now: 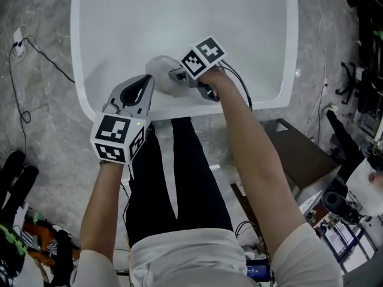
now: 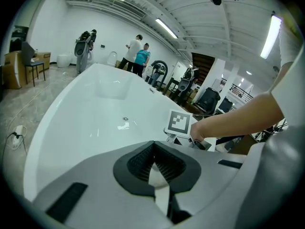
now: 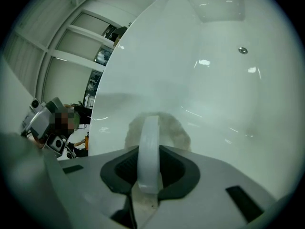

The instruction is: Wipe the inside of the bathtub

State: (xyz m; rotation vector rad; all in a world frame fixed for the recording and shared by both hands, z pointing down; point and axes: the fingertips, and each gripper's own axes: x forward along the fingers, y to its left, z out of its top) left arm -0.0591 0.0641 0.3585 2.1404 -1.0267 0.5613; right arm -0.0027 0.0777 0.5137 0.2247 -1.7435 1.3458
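The white bathtub (image 1: 76,52) fills the top of the head view, and I stand at its near end. My right gripper (image 1: 179,76) reaches over the near rim and is shut on the white handle (image 3: 149,147) of a grey scrubbing pad (image 1: 160,70). The pad (image 3: 176,132) lies flat against the tub's inner wall (image 3: 214,94). My left gripper (image 1: 140,91) sits over the near rim just left of the pad, shut with nothing in it. In the left gripper view its jaws (image 2: 153,168) meet, and the right gripper's marker cube (image 2: 179,123) shows beyond, above the tub's basin (image 2: 86,113).
A black cable (image 1: 24,46) runs across the grey floor left of the tub. A dark brown box (image 1: 299,154) and mixed gear stand to the right. Two people (image 2: 136,54) stand far off beyond the tub's other end, near a chair (image 2: 31,63).
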